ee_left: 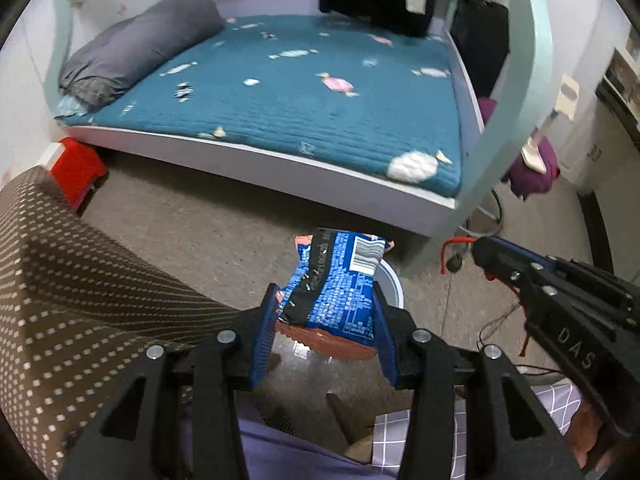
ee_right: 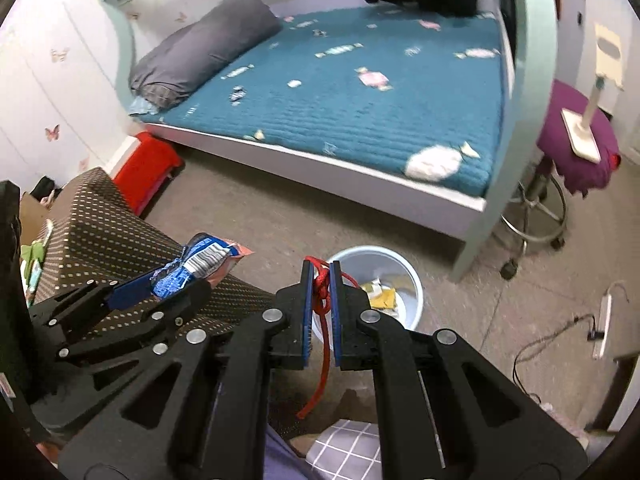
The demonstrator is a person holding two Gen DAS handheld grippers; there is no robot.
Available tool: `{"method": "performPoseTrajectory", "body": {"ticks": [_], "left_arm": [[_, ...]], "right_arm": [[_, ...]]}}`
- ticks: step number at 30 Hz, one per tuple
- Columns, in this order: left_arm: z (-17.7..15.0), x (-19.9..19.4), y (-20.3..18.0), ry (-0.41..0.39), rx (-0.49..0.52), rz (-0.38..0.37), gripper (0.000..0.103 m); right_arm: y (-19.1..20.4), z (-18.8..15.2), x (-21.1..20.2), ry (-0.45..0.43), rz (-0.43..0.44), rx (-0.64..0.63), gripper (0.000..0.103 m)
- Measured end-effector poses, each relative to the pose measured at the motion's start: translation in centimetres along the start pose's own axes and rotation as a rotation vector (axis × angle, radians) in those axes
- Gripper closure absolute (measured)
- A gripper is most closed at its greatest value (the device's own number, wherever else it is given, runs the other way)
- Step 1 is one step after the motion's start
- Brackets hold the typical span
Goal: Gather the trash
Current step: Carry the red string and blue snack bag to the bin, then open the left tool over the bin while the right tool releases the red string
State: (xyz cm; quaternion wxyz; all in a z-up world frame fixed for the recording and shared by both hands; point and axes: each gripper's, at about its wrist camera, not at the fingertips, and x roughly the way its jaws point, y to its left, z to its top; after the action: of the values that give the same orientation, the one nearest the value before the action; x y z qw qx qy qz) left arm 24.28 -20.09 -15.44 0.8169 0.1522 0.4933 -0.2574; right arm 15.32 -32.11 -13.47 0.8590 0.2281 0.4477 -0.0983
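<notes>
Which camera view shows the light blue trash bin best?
The right wrist view: the trash bin shows its open rim, wall and the trash inside, beyond the right gripper. In the left wrist view only a sliver of rim shows behind the blue wrapper.

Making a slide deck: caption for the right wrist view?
Right tool pinching a red string above the blue bin, left tool holding a blue wrapper.

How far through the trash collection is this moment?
Partly done: the bin already holds yellow scraps. In hand: the left gripper clamps a blue wrapper, the right gripper pinches a red string. Left: dropping both into the bin.
</notes>
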Motion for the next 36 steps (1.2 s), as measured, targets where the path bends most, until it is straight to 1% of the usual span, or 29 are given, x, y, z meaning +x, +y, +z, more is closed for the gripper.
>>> {"method": "performPoseTrajectory", "body": {"ticks": [4,8,9,10,11,12,14,17,22,25,26,27,28,29,31,36], "left_arm": [[0.4,1.5,-1.7,0.026,0.036,-0.008,0.060],[1.2,2.3,-2.8,0.036,0.060,0.008,0.057],[1.4,2.3,-3.0,0.031,0.061,0.015,0.055],[1.7,2.4,-3.0,0.022,0.055,0.024,0.044],[1.8,2.3,-3.0,0.016,0.051,0.029,0.039],[2.0,2.2,-2.9,0.007,0.047,0.028,0.037],[2.2,1.9,-2.5,-0.006,0.042,0.018,0.037],[1.9,1.7,-1.7,-0.007,0.033,0.031,0.037],[1.0,1.5,0.3,0.006,-0.005,0.049,0.037],[0.5,1.2,1.6,0.011,-0.033,0.065,0.037],[0.4,1.1,2.0,0.012,-0.042,0.069,0.037],[0.2,1.0,2.5,0.012,-0.051,0.071,0.037],[0.1,0.8,2.9,0.012,-0.058,0.076,0.037],[0.0,0.7,3.2,0.012,-0.063,0.081,0.037],[-0.3,0.4,3.7,0.007,-0.073,0.087,0.037],[-0.5,-0.1,4.4,0.000,-0.088,0.087,0.037]], "right_arm": [[-1.2,-0.4,0.7,0.019,-0.029,0.030,0.095],[-2.2,-0.5,1.0,0.030,-0.047,0.059,0.095],[-2.6,-0.5,1.0,0.031,-0.051,0.069,0.095],[-2.8,-0.6,1.0,0.031,-0.054,0.074,0.095],[-3.0,-0.6,0.9,0.030,-0.057,0.078,0.095],[-3.1,-0.6,0.8,0.028,-0.061,0.083,0.095],[-3.3,-0.5,0.8,0.027,-0.066,0.085,0.095],[-2.9,-0.4,1.1,0.030,-0.068,0.077,0.095],[-0.9,0.2,1.8,0.041,-0.056,0.030,0.095],[0.3,0.9,2.2,0.029,-0.044,0.000,0.094],[0.5,1.1,2.2,0.027,-0.047,0.001,0.089],[0.8,1.3,2.4,0.034,-0.056,0.004,0.080],[0.9,1.5,2.4,0.028,-0.060,0.004,0.053],[1.1,1.6,2.1,0.006,-0.068,-0.007,0.043],[1.5,1.5,2.1,0.006,-0.085,-0.024,0.043],[1.7,0.9,2.4,0.035,-0.075,-0.026,0.043]]}}
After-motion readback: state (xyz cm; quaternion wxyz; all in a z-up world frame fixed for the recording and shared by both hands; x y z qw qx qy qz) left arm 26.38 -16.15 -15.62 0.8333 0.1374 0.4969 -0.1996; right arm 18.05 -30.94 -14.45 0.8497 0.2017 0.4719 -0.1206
